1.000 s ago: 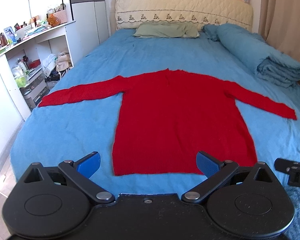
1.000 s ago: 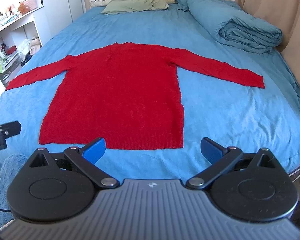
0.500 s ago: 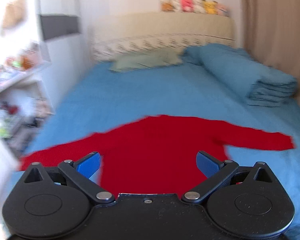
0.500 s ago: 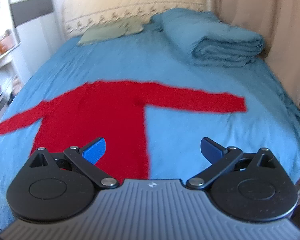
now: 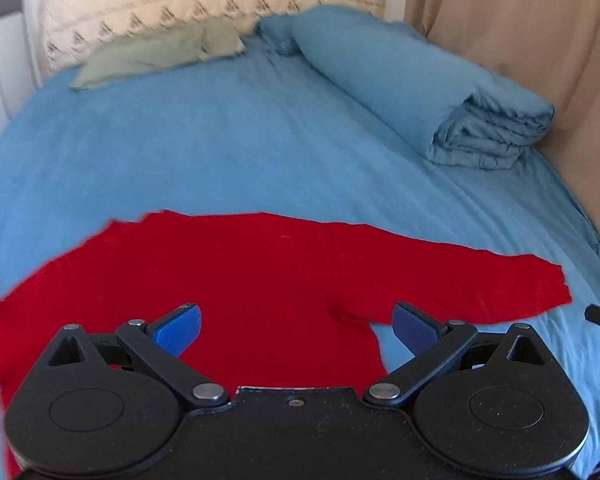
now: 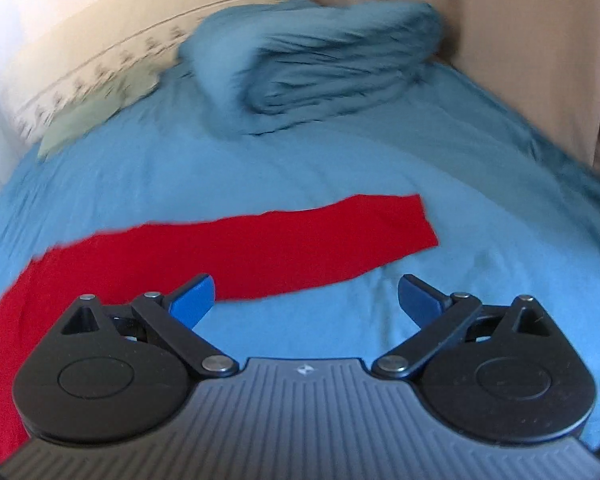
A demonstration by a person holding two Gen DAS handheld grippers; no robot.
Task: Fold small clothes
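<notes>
Red knit long-sleeved sweater point(image 5: 260, 280) lies flat on blue-sheeted bed point(image 5: 220, 152), sleeves out for folding; left tongs point(image 5: 296, 326) & right tongs point(image 6: 306, 300) both apart, empty, above it.

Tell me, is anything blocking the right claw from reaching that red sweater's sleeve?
Nothing visible does. The right gripper is open, with only bare blue bedsheet between it and the red sweater sleeve. The folded duvet lies farther back.
</notes>
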